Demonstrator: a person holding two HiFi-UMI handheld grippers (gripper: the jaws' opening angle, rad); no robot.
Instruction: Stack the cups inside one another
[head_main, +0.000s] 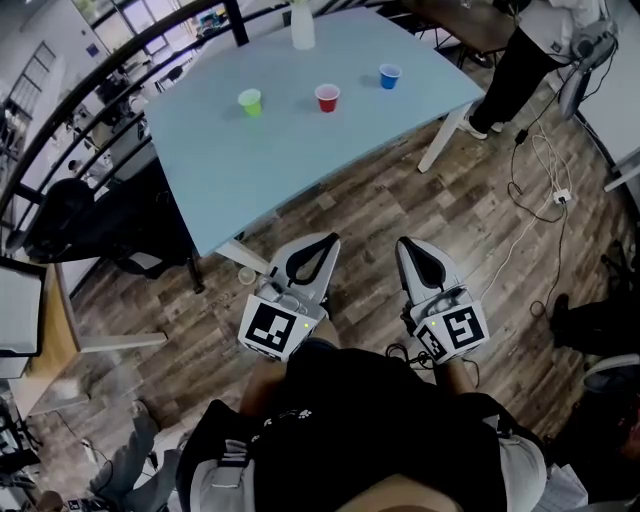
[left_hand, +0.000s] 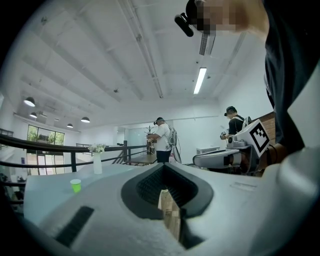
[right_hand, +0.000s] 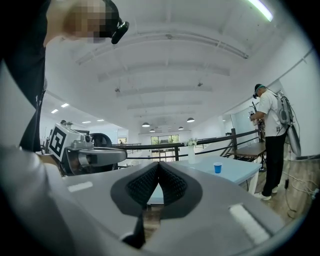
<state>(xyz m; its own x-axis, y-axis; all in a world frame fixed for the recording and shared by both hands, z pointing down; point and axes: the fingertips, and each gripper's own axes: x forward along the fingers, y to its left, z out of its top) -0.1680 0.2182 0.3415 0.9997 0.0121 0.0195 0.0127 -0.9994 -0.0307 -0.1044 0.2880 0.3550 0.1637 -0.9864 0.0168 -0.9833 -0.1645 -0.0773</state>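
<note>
Head view: three cups stand apart in a row on the blue table (head_main: 220, 170): a green cup (head_main: 250, 101), a red cup (head_main: 327, 97) and a blue cup (head_main: 390, 76). A white vase (head_main: 302, 25) stands at the far edge. The left gripper (head_main: 328, 243) and right gripper (head_main: 404, 245) are side by side over the wooden floor (head_main: 400, 200), short of the table and well apart from the cups.

Left gripper view: its jaws are clenched tip to tip with nothing between them. The green cup and vase show beyond, to the left.

Right gripper view: its jaws are clenched and empty. The blue cup stands on the table to the right.
</note>
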